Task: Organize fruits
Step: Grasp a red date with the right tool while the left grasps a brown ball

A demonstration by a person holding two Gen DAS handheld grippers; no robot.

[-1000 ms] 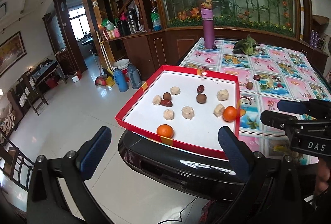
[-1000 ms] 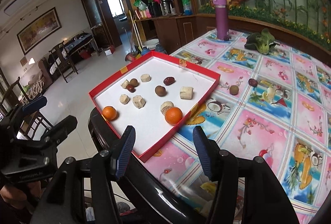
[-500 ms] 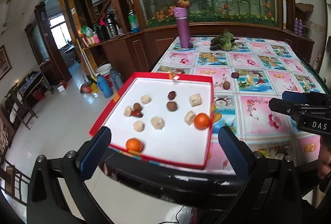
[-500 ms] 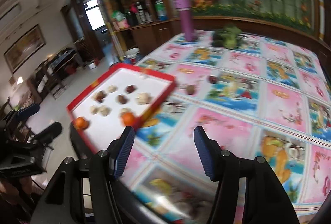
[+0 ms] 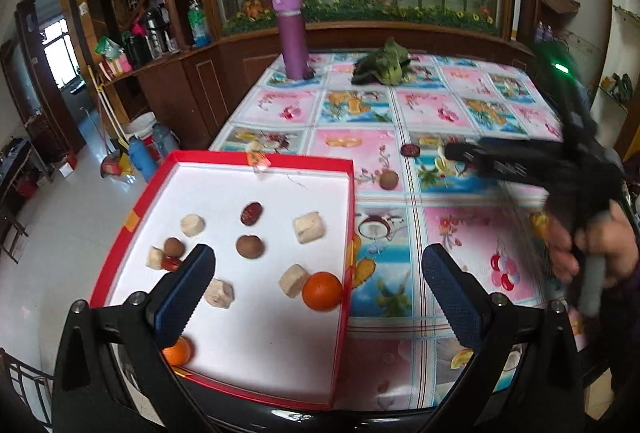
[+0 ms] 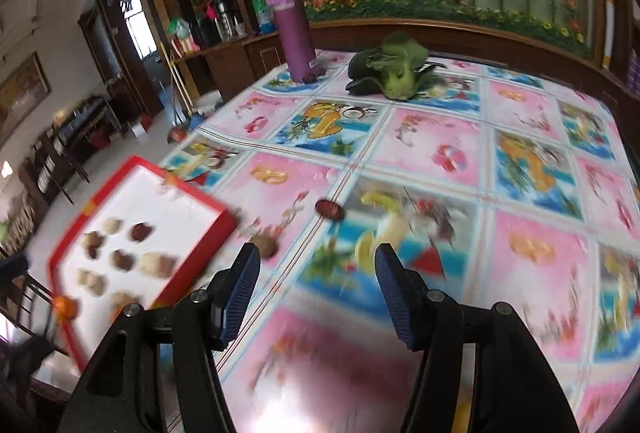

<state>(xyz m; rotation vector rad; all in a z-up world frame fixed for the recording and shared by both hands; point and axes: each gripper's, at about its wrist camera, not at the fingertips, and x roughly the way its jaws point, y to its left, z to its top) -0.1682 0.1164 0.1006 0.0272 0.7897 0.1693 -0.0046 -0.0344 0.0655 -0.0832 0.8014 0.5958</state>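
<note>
A: Left wrist view first. What does the left claw (image 5: 316, 297) look like?

B: Spread wide with nothing between its blue pads, hanging over the near edge of the tabletop (image 5: 448, 233) and the right side of the red tray (image 5: 348, 233).

A: And the fruit?

B: Most of it lies in the tray at the tabletop's near left corner: an orange (image 5: 322, 291) against the tray's right wall, a second orange (image 5: 178, 351) half hidden behind the left pad, a red date (image 5: 251, 213), a brown round fruit (image 5: 249, 246) and several pale chunks. Two pieces lie loose on the cloth toward the middle, a brown longan (image 5: 389, 179) just beyond the tray's far right corner and a dark date (image 5: 410, 150) a little farther in.

A: Anything else there?

B: A purple bottle (image 5: 293, 35) and a leafy green vegetable (image 5: 384, 67) by the far edge. At the right edge a hand (image 5: 592, 245) grips the other tool's handle.

A: Now the right wrist view.

B: The right claw (image 6: 316, 287) is open wide and empty, low over the cloth. The longan (image 6: 266, 245) sits just by its left pad, the date (image 6: 330, 210) beyond, between the pads. The picture is blurred, the tray (image 6: 224, 221) off to the left.
</note>
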